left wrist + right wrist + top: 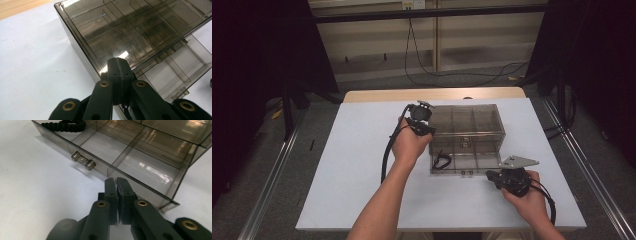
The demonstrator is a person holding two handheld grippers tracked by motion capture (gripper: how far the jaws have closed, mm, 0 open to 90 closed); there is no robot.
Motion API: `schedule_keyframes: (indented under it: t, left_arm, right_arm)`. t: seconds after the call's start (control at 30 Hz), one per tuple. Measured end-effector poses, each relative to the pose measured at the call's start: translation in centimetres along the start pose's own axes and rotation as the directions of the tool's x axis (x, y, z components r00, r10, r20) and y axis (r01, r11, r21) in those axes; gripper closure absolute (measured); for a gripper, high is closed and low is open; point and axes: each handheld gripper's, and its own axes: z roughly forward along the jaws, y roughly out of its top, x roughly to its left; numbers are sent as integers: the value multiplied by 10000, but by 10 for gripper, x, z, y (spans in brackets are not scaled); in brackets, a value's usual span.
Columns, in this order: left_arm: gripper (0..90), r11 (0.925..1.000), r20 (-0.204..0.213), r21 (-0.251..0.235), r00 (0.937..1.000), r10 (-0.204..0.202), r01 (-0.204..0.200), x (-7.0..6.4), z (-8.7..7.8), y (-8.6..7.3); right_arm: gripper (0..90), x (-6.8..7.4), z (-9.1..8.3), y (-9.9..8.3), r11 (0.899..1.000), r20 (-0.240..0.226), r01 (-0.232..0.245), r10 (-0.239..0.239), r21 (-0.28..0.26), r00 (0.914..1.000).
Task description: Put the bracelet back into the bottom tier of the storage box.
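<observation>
Hands at work around a smoky see-through drawer box (pixel 467 125) that sits just right of centre in the high view, on a white table (pixel 352 165). Its lower drawer (pixel 462 161) is pulled out toward the bottom of the frame, and a black coiled cord (pixel 442 161) lies in the drawer's left compartment. Left gripper (pixel 428 131) hangs at the box's left edge, middle of the frame, held by a hand (pixel 408 146) reaching up from the bottom. Over in the left gripper view, the left gripper (pixel 119 65) shows its jaws pressed flat together with nothing between them, tips right at the near top edge of the box (pixel 130 27), though whether they touch the lid can't be told; the open drawer (pixel 175 67) spreads out toward the right of that frame. Right gripper (pixel 493 176) sits lower right in the high view, just off the drawer's front right corner, grey plate on top. In the right gripper view, the right gripper (pixel 117 182) has its jaws closed too, only a hairline seam between them, nothing held, tips right up against the drawer's front wall (pixel 140 183) near its right end. Clear handle (pixel 83 160) juts from that wall at centre left of the frame, well apart from the tips, and the cord (pixel 65 126) curls at the upper left.
</observation>
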Motion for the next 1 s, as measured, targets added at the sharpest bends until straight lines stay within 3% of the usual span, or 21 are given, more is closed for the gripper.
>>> schedule_keyframes:
  t: [0.67, 1.0]
  left_arm:
    - [900, 10000, 9, 39, 10000, 7, -7, 0, 0, 1]
    - [900, 10000, -85, 56, 9999, 56, -56, -1, 0, 1]
  right_arm:
    - [900, 19, 18, 13, 9997, -289, -140, 146, 215, 9995]
    - [900, 20, 26, 15, 9995, -319, -288, 291, 111, 9991]
